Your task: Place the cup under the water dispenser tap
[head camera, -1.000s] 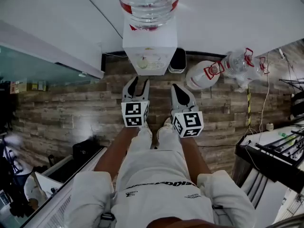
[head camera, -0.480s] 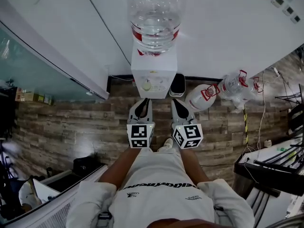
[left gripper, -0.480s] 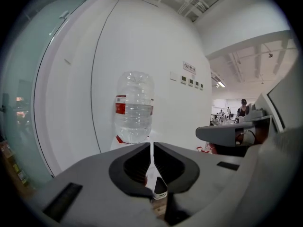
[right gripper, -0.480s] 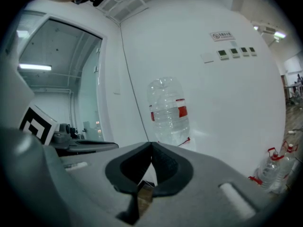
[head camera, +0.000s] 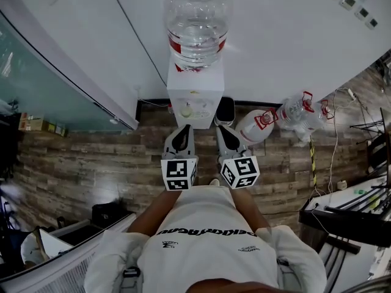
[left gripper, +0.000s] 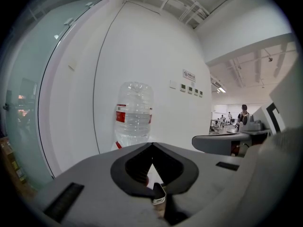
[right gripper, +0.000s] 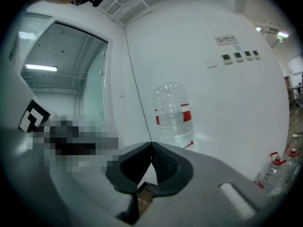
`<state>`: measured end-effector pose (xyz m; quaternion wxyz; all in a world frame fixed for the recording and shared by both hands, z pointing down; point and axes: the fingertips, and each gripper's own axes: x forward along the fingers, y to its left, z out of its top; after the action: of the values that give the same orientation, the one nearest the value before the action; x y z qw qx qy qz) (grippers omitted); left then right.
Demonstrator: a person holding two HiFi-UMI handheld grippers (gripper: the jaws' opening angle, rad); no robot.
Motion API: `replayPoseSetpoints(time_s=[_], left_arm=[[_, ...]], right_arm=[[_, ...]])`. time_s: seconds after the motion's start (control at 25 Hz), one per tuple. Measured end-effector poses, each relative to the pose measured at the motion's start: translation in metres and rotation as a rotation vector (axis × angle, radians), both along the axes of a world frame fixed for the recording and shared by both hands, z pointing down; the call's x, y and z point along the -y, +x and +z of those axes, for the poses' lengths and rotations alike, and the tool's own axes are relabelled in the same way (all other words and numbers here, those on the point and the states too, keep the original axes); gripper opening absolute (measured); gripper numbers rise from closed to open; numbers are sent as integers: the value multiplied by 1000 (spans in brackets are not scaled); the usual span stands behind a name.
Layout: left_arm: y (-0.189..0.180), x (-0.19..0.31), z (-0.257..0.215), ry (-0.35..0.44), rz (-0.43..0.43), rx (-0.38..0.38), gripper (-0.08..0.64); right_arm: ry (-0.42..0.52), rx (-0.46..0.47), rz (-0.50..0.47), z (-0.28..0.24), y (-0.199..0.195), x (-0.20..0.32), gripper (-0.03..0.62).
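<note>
A white water dispenser (head camera: 195, 93) stands against the wall with a clear bottle (head camera: 197, 23) on top. A pale round shape (head camera: 189, 110) sits in its tap niche; I cannot tell whether it is the cup. My left gripper (head camera: 181, 131) and right gripper (head camera: 223, 131) are held side by side just in front of the dispenser, both pointing at it. Each is shut with nothing between its fingers. The left gripper view has the bottle (left gripper: 134, 115) above the closed left gripper (left gripper: 152, 144). The right gripper view shows the bottle (right gripper: 173, 112) above the closed right gripper (right gripper: 151, 144).
A black bin (head camera: 224, 110) stands right of the dispenser. Two spare water bottles (head camera: 256, 127) (head camera: 299, 116) lie on the wood floor beyond it. A glass wall (head camera: 43, 84) runs along the left, and a desk with cables (head camera: 348, 212) is at the right.
The left gripper's jaws have closed from open to shut. Both grippers have risen and moved closer to the dispenser. The head view now takes in the whole bottle.
</note>
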<state>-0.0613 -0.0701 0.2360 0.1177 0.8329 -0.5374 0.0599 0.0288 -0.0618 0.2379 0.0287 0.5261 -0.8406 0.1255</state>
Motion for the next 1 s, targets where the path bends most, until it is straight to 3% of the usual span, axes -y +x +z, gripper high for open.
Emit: replayPoseSetpoints(time_s=[0.28, 1.0], left_arm=[[8, -15, -4, 17, 35, -15, -3], [16, -23, -6, 34, 30, 0, -2]], right_arm=[[15, -22, -13, -3, 2, -6, -2], [35, -28, -52, -5, 6, -19, -2]])
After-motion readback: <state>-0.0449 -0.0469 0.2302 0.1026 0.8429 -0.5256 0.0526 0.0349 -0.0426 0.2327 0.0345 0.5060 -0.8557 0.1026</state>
